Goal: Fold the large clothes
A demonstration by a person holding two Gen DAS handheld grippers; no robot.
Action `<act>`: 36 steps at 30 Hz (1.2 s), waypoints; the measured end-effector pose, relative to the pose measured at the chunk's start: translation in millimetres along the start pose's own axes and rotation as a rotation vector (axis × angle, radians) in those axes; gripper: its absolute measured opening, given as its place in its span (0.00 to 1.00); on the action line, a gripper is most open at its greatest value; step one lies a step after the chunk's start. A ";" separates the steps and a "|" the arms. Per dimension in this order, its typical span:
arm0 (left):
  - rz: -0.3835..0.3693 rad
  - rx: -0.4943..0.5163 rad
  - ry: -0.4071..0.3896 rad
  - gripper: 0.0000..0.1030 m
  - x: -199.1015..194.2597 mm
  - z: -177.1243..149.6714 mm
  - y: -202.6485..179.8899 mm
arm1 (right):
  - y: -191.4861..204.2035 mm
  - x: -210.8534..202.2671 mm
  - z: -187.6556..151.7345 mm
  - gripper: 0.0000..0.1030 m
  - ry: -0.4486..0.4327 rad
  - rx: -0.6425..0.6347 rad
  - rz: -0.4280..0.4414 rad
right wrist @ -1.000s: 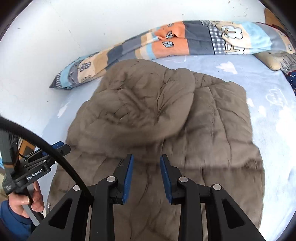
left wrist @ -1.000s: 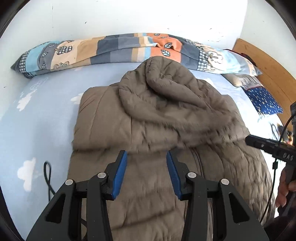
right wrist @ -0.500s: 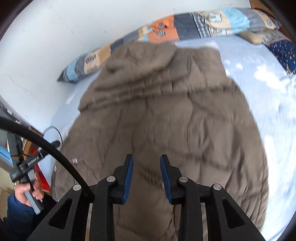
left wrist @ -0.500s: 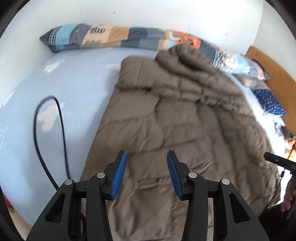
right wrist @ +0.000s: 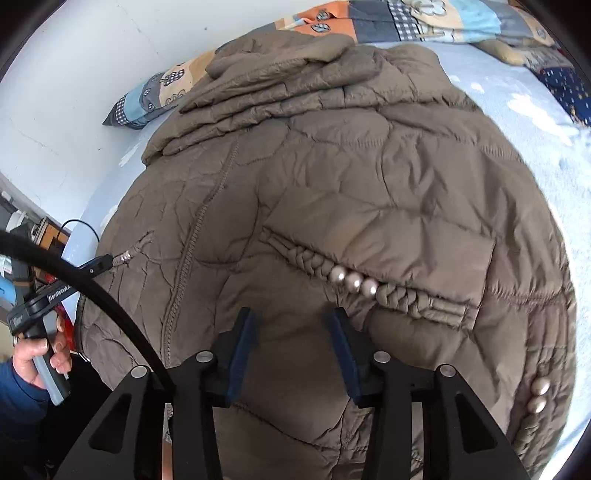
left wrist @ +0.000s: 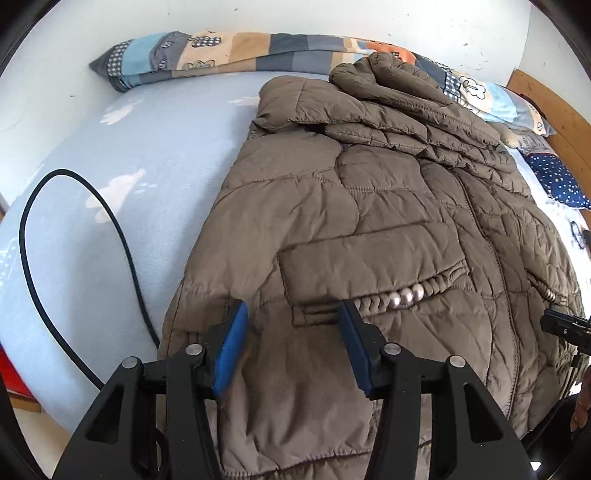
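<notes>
In the left wrist view a black cable (left wrist: pixel 74 236) loops over the light blue bedsheet (left wrist: pixel 147 155) at the left of the frame. A patterned pillow (left wrist: pixel 207 55) lies along the top by the white wall (left wrist: pixel 258 18). The brown padded jacket (left wrist: pixel 369 206) fills the centre and right, its hood (left wrist: pixel 388 77) bunched at the upper right and a pocket with pearl beads (left wrist: pixel 406 295) at lower centre. The left gripper (left wrist: pixel 293 347) sits at the bottom, jaws spread apart and holding nothing, just above the jacket's hem. A dark blue dotted cushion (left wrist: pixel 557 181) shows at the right edge

In the right wrist view a hand (right wrist: pixel 37 354) at the lower left grips the other tool's handle. The jacket covers most of the frame. The right gripper (right wrist: pixel 293 350) at bottom centre is parted and empty over the fabric below the pocket beads (right wrist: pixel 352 282)
</notes>
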State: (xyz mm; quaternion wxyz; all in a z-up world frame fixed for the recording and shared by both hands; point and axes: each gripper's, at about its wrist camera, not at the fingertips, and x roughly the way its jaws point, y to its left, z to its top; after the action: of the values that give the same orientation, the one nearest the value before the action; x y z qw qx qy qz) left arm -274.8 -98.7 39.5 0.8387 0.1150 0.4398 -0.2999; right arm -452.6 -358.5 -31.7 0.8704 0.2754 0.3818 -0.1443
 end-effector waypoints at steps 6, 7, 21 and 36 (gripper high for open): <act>0.036 0.019 -0.022 0.58 -7.6 -18.7 -8.4 | 2.1 0.8 -7.3 0.45 -0.007 -0.020 -0.018; 0.039 0.018 -0.024 0.58 -7.9 -20.0 -8.9 | 2.1 0.4 -8.8 0.45 -0.008 -0.021 -0.021; 0.107 0.069 -0.038 0.69 -9.1 -38.8 -24.8 | -2.6 -8.5 -28.1 0.45 -0.023 0.028 -0.036; 0.121 0.089 -0.038 0.70 -7.4 -40.3 -27.9 | 0.9 -9.2 -34.0 0.60 -0.013 0.024 -0.033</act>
State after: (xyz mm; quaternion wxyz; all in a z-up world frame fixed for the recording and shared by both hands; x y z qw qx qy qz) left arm -321.8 -99.5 23.8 0.8575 0.1728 0.4024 -0.2700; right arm -478.2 -337.4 -43.5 0.8671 0.2784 0.3788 -0.1651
